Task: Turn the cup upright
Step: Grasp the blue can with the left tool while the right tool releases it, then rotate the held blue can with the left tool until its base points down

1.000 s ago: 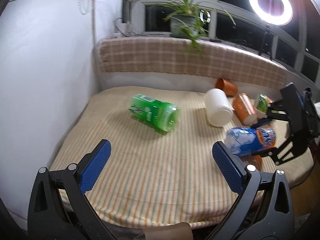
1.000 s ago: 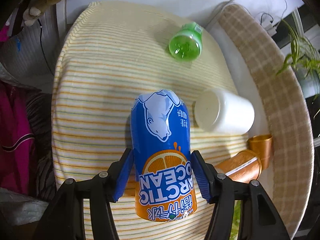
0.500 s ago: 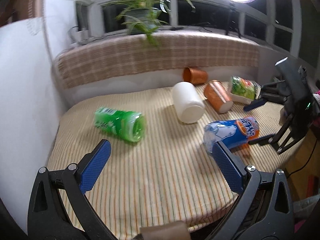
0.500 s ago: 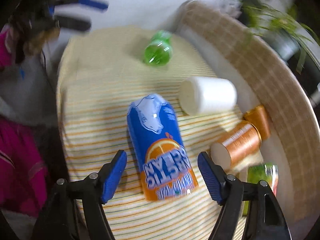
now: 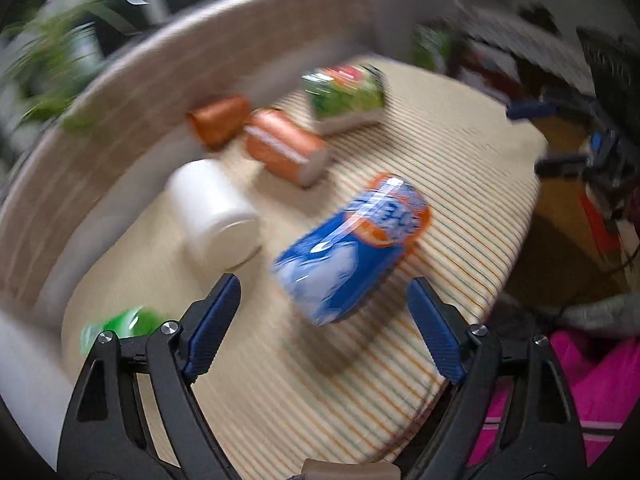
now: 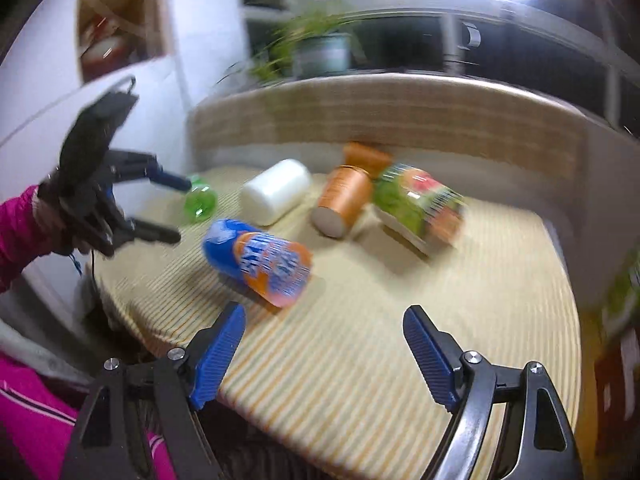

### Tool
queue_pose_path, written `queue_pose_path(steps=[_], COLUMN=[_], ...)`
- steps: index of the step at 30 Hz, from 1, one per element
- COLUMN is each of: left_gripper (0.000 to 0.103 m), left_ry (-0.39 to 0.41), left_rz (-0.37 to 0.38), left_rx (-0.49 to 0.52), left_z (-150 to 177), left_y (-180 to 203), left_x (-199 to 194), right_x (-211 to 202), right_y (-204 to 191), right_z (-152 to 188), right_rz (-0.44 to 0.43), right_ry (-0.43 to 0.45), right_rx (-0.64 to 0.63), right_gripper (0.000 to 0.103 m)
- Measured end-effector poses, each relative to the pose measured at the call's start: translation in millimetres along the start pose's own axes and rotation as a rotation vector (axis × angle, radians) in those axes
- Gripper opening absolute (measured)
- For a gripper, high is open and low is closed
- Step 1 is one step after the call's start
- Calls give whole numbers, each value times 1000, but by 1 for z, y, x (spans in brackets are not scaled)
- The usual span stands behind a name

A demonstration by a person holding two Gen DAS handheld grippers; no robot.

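- The left gripper (image 5: pixel 323 314) stood with its jaws wide and nothing between them, low in the left wrist view.
- The right gripper (image 6: pixel 324 354) was likewise spread wide and empty, at the bottom of the right wrist view.
- The blue-and-orange printed cup (image 5: pixel 352 248) lay on its side on the striped cloth-covered table (image 5: pixel 460 160), just beyond the left fingertips at frame centre, apart from both grippers.
- Motion blur smeared its lettering.
- Further out lay a white cylindrical cup (image 5: pixel 212 210), two orange cups (image 5: pixel 286 152) and a green-printed cup (image 5: pixel 344 98), all tipped over.
- A green translucent cup (image 5: pixel 120 328) at lower left was partly hidden behind the left finger.
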State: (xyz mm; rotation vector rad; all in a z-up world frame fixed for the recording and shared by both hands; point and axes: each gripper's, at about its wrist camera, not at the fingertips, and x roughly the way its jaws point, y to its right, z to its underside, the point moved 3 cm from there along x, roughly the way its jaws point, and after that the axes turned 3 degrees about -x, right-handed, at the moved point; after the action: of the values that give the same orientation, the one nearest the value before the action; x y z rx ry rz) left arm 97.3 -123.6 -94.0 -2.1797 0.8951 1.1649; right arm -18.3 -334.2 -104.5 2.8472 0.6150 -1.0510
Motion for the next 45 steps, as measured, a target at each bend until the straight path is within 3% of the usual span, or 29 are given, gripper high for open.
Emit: queue_pose_path(steps=[5,13,25,27,34,41,45], left_gripper=[88,88,83,73,68,66,66], left_ry=[-137,-270,-411,-415,-359,-246,-134], left_rz=[45,33,24,25,46,79,100], left_rx=[147,306,404,405,352,179,52], left_z=[-19,-40,-40,-40,-40,-39,-36], left_y=[25,43,48,48,41,15,3], left_x=[38,78,110,112,101,76,53], right_x=[-17,-26,-28,-28,-27,-24,-21], right_y=[24,53,69,71,67,58,50], right_z=[23,42,51,53,50,44,40], right_rz=[64,121,131,136,141,128,110], right_ry=[21,24,28,27,20,20,21], right_rx=[111,207,255,260,246,224,211], right_gripper=[83,83,83,83,83,83,83])
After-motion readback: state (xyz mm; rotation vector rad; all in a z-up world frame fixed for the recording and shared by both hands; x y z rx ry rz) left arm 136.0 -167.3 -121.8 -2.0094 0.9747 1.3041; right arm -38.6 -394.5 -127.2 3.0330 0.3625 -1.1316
